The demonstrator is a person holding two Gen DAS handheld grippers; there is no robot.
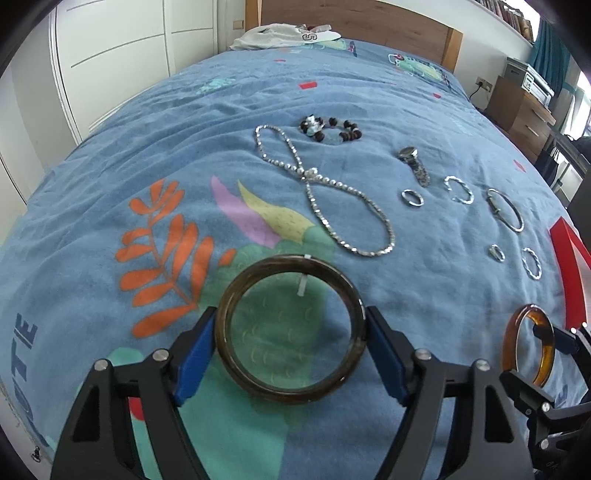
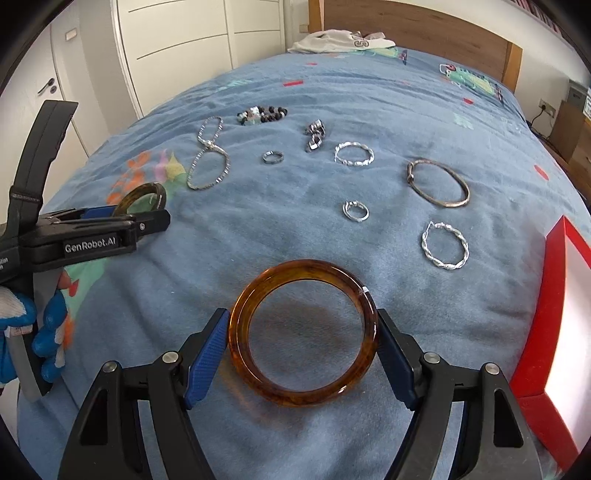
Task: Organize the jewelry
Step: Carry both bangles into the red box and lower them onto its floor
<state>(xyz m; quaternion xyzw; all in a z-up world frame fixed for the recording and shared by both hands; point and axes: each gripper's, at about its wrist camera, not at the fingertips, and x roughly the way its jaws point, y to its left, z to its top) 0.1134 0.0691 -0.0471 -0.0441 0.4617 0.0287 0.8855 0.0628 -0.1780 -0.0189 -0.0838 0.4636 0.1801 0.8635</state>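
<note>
Room: white wardrobe doors (image 1: 122, 55) fill the left wall, a wooden headboard (image 1: 369, 26) stands at the far end, and a wooden drawer unit (image 1: 524, 110) sits to the right with a teal curtain (image 1: 550, 51) above it.
Bed: a blue bedspread (image 1: 184, 122) printed with orange leaves and green and yellow shapes covers it; it is creased, and all the jewelry lies on it.
Red tray: a red-rimmed tray (image 2: 554, 280) with a pale inside rests on the bed's right edge.
Clothing: a pale garment (image 1: 280, 37) lies crumpled by the headboard.
Left gripper: the left gripper (image 1: 290, 334) points down at the bed, its blue jaws pressed on either side of the dark brown bangle (image 1: 258, 387), which sits over the green print.
Right gripper: the right gripper (image 2: 303, 338) has its jaws closed on the amber bangle (image 2: 295, 400), near the red tray.
Hand: a hand in a blue and white glove (image 2: 22, 332) carries the left gripper.
Silver necklace: a long beaded silver necklace (image 1: 384, 221) lies looped in a figure of eight at mid bed.
Beaded bracelet: a dark beaded bracelet (image 1: 332, 127) lies just beyond the necklace.
Oval bangle: a thin metal oval bangle (image 2: 439, 199) lies right of centre.
Twisted hoops: two twisted silver hoops (image 2: 445, 264) lie apart, one near the tray.
Watch: a metal watch (image 1: 415, 162) lies by a small ring (image 1: 413, 198).
</note>
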